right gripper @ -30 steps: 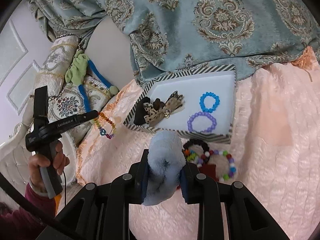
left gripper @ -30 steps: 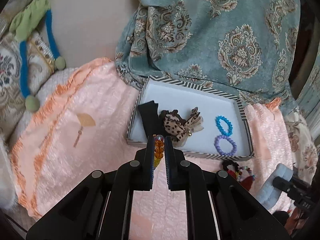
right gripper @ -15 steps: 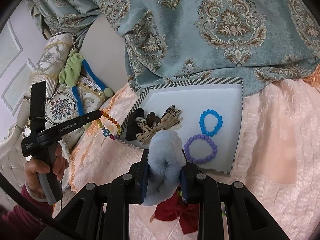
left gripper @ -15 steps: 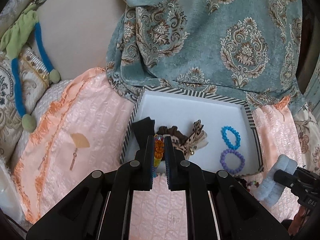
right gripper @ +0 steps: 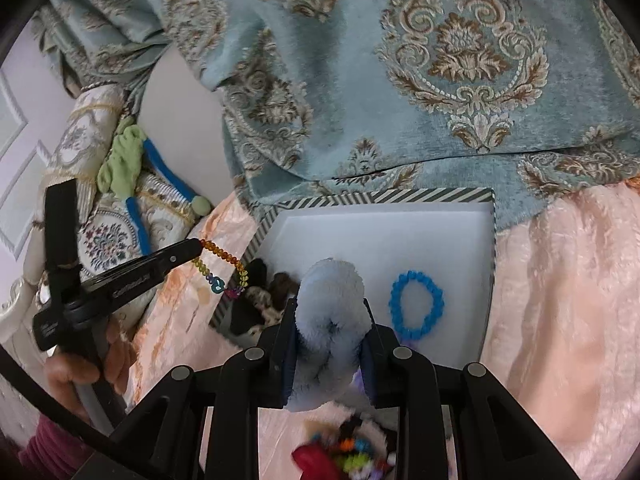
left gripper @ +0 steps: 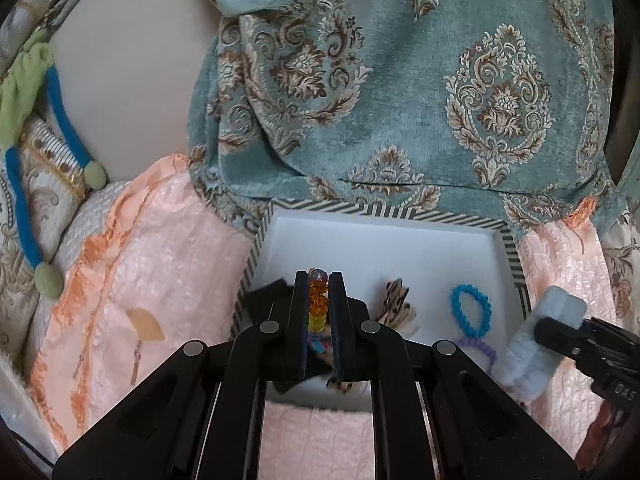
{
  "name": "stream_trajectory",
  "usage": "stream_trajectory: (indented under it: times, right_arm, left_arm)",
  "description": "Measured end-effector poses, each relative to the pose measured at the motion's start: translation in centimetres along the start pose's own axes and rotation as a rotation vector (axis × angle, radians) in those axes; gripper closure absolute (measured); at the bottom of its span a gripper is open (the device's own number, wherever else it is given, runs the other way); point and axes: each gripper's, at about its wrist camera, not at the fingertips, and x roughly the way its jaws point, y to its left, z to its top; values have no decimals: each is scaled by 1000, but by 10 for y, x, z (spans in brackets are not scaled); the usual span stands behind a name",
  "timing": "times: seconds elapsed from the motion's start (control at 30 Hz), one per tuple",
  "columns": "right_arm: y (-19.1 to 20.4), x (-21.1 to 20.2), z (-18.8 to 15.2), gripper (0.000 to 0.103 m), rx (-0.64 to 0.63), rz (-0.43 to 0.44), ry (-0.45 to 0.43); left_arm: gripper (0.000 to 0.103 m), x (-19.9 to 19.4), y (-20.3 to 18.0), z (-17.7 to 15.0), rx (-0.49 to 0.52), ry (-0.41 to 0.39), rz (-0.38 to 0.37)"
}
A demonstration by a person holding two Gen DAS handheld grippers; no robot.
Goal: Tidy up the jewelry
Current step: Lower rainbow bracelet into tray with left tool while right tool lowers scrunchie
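Pinching a bead bracelet (left gripper: 318,304) between its two fingers, the left gripper (left gripper: 319,280) hangs over the tray's (left gripper: 384,216) left edge. The fingers are pressed together on the strand. From the left wrist view amber, orange and yellow beads stack in the narrow slot between the pads, with a darker bead at the tips. From the right wrist view the rest of the bracelet (right gripper: 222,264) droops as a loop below the tips of the left gripper (right gripper: 198,245), running from amber through yellow to blue and purple beads, its lowest part just over the tray's left rim (right gripper: 264,224). A hand (right gripper: 86,364) grips that tool's handle.

The right gripper (right gripper: 330,304) is clamped on a pale blue scrunchie (right gripper: 330,320); the fluffy cloth bulges up past the fingertips and out below the pads. It sits above the tray's near edge. In the left wrist view the same scrunchie (left gripper: 538,340) shows by the tray's right edge, held by the right gripper (left gripper: 560,328).

The tray is white inside with a striped rim and lies on a peach blanket (right gripper: 560,300). Inside, a blue bead ring (right gripper: 416,306) lies towards the right, a purple ring (left gripper: 478,350) just nearer than it, and a leopard bow (left gripper: 394,308) and dark hair ties (right gripper: 256,270) by the left edge. More bright trinkets (right gripper: 348,452), blurred, lie on the blanket in front of the tray.
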Motion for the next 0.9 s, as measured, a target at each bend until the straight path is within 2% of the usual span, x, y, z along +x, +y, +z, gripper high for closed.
stream_trajectory:
  times: [0.33,0.5,0.67,0.73,0.77,0.8,0.87,0.9]
  right_arm:
    - [-24,69,38,78,38,-45,53]
    - [-33,105,48,78,60,-57,88]
    - [-46,128,58,78,133,-32,67]
    - [-52,138,60,73,143,-67,67]
    - [-55,141,60,61,149,-84,77]
    - [-58,142,59,54,159,-105,88]
    - [-61,136,56,53,175,-95,76]
    - [-62,132,55,53,178,-91,75]
  left_arm:
    - [95,61,-7,29,-13,24,2]
    - [95,97,3,24,-44,63,11]
    - [95,117,16,16,-56,97,45]
    - [95,121,20,13,-59,105,54]
    - [95,122,22,12,-57,107,50]
    - [92,122,23,10,-53,106,45]
    - [79,121,23,8,-41,103,46]
    - [63,120,23,7,-39,101,49]
